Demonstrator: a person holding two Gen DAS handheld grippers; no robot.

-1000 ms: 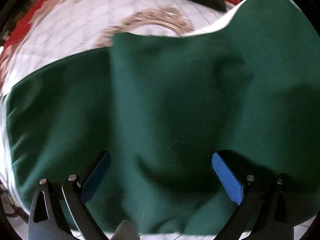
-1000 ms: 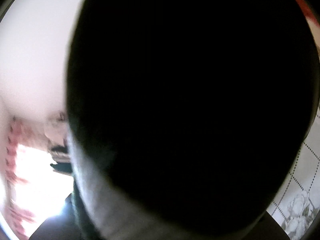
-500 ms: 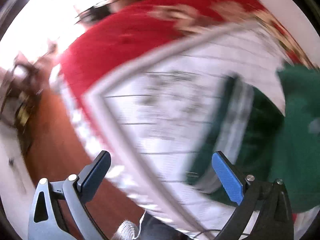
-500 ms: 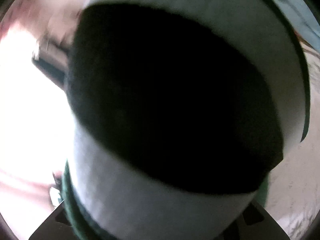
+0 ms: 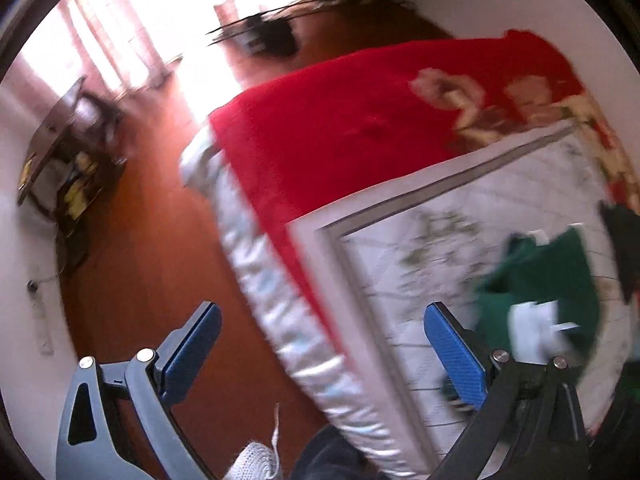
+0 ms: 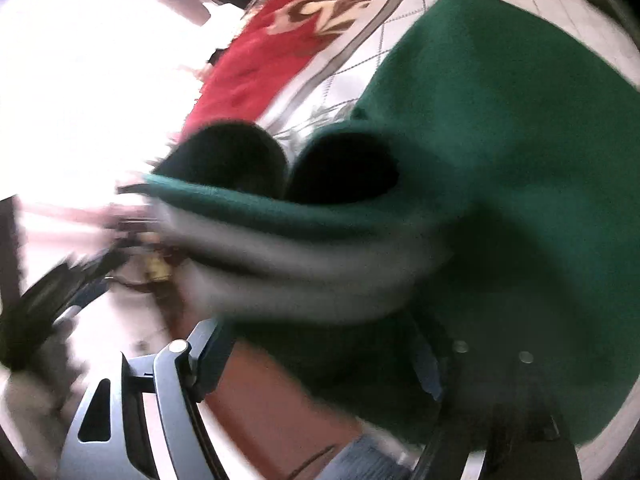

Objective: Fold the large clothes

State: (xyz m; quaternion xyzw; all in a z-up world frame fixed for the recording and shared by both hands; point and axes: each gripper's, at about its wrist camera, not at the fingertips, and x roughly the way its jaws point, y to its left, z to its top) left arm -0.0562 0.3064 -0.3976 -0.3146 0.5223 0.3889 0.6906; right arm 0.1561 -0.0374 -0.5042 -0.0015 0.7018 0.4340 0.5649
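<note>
Right now the left hand-held gripper (image 5: pixel 322 354) stands wide open with nothing between its blue pads (image 5: pixel 456 354), pointing steeply down past the corner of the bed (image 5: pixel 320 152), over the red-brown floor (image 5: pixel 152 264). Outward from it, toward the right pad's side and beyond the bed's grey border, the green garment (image 5: pixel 560 280) lies bunched on the white quilted sheet (image 5: pixel 436 276), with a pale band or lining showing along its near edge; motion blur hides its exact outline. The right hand-held gripper (image 6: pixel 320 364) is far closer to the cloth: its jaws have just been opening, and the green garment (image 6: pixel 500 160) hangs across and between them, draped over the right finger, while the left finger (image 6: pixel 200 360) stands clear of the fabric, so I read the hold as let go, though the blur makes contact hard to judge. Two dark rounded openings, probably a sleeve or neck, gape just above that gripper. Seen from the bed, the garment sits on the sheet's inner part, away from the red blanket (image 5: pixel 360 120). Its long axis cannot be told while it is crumpled. My judgement: the next fold turns on the left hand swinging back over the bed toward the cloth, since the right hand is the nearer one.
</note>
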